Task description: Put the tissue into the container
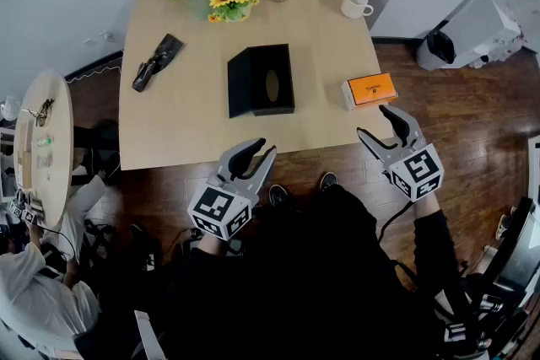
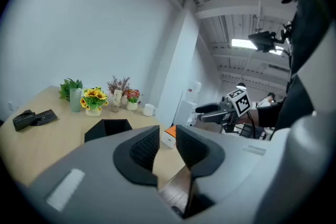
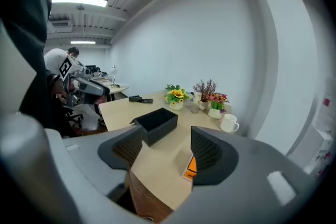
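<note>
While we hold left gripper (image 1: 264, 147) and right gripper (image 1: 373, 120) empty, jaws apart, a black open box (image 1: 260, 80) sits centre frame, orange tissue pack (image 1: 369, 89) right, white ceramic mug (image 1: 354, 4) upper right.

The tabletop (image 1: 169, 126) is pale wood with a smooth matt finish — the floor (image 1: 472, 105) is darker wood, slightly glossy. The black container (image 1: 240, 84) looks matt; the white mug (image 1: 354, 4) is glossy.
</note>
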{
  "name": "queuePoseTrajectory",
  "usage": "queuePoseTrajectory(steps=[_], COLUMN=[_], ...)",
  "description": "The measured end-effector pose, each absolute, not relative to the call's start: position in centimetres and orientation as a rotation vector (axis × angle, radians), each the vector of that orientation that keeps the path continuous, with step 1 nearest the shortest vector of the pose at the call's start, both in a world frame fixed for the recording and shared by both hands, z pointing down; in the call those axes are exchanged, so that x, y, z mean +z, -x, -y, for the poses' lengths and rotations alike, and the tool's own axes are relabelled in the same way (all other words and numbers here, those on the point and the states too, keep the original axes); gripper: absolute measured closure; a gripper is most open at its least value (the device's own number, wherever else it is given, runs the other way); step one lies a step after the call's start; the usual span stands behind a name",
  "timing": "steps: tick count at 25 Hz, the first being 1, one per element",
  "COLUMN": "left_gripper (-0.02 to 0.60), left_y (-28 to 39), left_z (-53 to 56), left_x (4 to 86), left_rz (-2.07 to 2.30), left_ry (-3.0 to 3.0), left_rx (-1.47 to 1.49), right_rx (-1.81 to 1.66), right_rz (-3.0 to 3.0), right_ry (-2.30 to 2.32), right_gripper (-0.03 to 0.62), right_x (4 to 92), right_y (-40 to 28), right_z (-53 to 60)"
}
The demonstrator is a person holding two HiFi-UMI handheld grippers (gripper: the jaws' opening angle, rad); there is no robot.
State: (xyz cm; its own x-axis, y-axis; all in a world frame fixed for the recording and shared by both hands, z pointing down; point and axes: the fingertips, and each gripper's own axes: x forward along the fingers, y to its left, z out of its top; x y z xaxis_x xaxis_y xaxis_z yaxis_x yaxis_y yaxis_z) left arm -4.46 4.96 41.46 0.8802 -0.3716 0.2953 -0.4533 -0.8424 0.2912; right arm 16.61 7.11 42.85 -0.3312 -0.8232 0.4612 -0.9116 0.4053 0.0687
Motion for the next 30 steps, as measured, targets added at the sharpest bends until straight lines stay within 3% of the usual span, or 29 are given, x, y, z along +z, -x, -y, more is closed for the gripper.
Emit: queuePoseTrajectory(steps=[17,25,30], left_gripper=[0.502,0.488,0.479], left_y=[-10.3,-12.3,-12.0], left_z=[-2.5,-2.0,-1.6], left_x=[45.1,48.0,49.7], left_rz=[0.519,0.555,0.617], left_ry=[-2.804,-2.739,-2.686], left_rx=[0.603,0.661,0.694], right_rx=[0.170,0.029,-0.023], right_rz=[2.156,1.962,1.848], right_ry=[-1.009,-0.523,-0.312], right_gripper=[0.281,0.190,0.094], right_x=[52.2,58.7,62.0], right_y=[-25.3,-27.5,-27.8], right_z=[-1.9,-0.5,-0.4])
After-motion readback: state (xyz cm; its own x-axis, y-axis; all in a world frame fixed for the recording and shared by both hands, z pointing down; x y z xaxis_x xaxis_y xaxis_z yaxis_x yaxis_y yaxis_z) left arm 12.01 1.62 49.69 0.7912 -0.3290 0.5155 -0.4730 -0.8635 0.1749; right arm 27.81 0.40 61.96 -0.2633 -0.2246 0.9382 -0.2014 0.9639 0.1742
